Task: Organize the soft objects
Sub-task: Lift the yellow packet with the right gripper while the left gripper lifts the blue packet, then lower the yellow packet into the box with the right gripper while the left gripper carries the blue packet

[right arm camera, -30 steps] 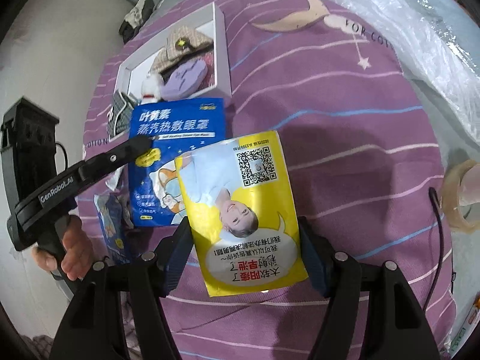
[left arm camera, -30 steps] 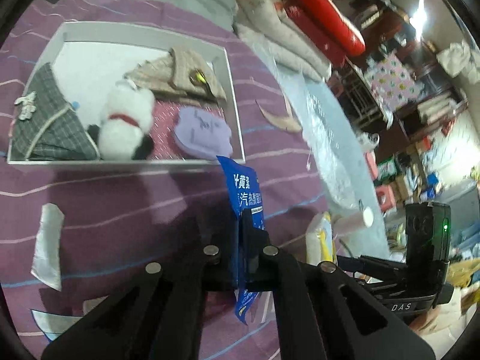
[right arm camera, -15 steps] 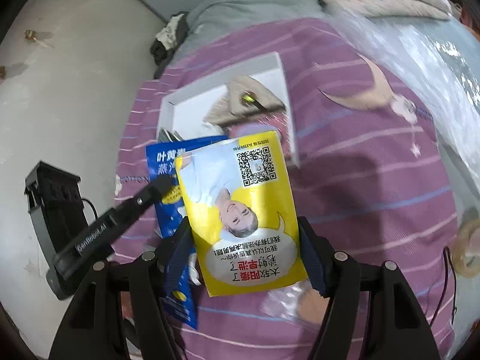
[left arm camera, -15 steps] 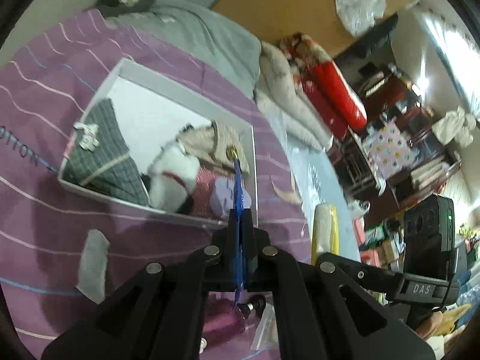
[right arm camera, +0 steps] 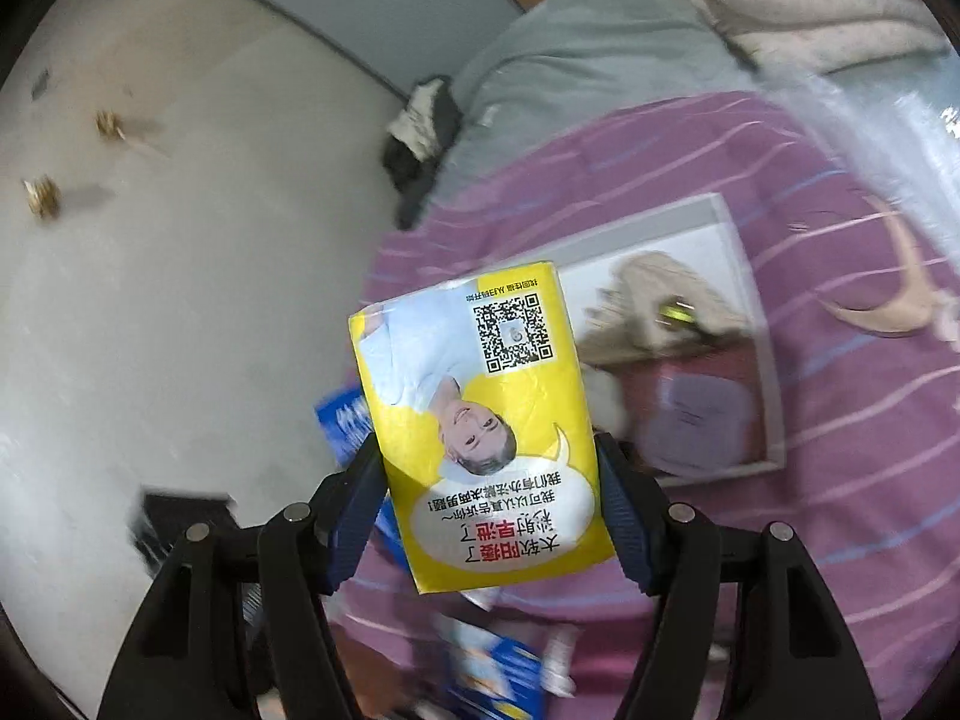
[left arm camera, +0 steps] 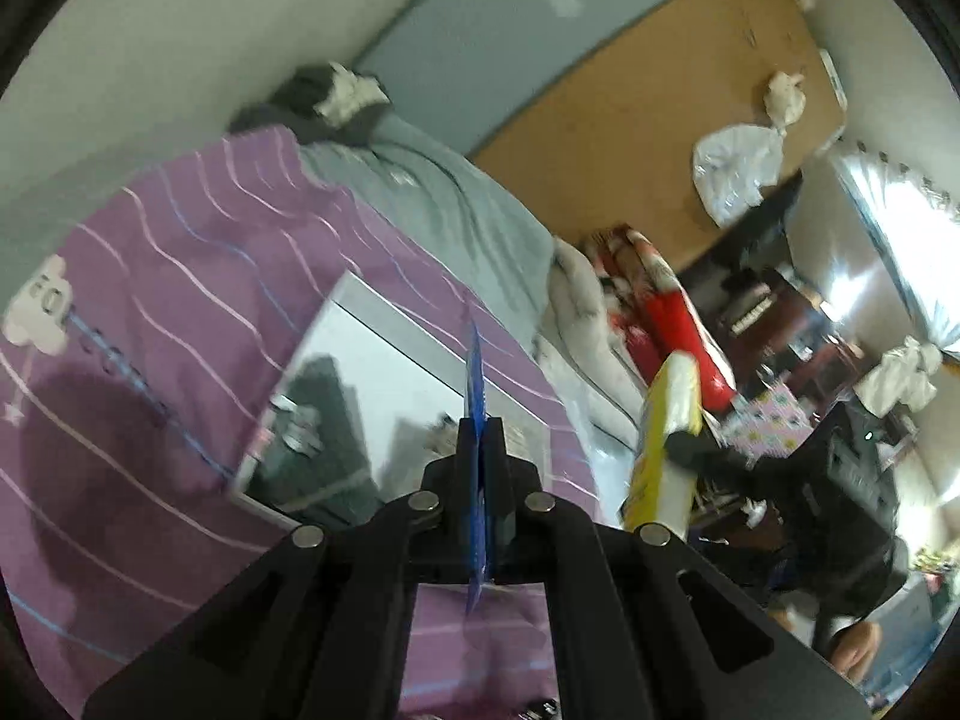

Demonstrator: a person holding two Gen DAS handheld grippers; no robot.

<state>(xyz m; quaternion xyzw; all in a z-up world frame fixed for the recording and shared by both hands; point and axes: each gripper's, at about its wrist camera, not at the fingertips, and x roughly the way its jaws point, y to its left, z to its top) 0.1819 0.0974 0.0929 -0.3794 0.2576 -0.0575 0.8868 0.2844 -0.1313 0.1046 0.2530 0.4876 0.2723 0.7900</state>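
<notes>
In our left hand, the left gripper [left arm camera: 479, 450] has its fingers [left arm camera: 498, 444] pinched together on the blue sachet [left arm camera: 475, 384], which we see edge-on, standing up toward twelve o'clock. Behind it, from nine to twelve o'clock, lies the white tray [left arm camera: 384, 312] on the purple striped bedspread [left arm camera: 150, 300], with a dark plaid cloth [left arm camera: 324, 438] blurred inside. At three o'clock the yellow packet [left arm camera: 666, 438] shows side-on in the other tool.

In our right hand, the right gripper [right arm camera: 489, 516] holds its fingers [right arm camera: 360, 492] spread wide, pressing the two side edges of the yellow packet [right arm camera: 480, 420], which carries a printed code and red lettering. A corner of the blue sachet [right arm camera: 345, 420] peeks out at nine o'clock just behind it. Past the packet, toward two o'clock, the white tray [right arm camera: 708, 222] holds a beige knitted piece [right arm camera: 654, 294] and a lilac pad [right arm camera: 702, 414]. A grey pillow [right arm camera: 588, 60] lies at twelve o'clock, beyond the bedspread.
</notes>
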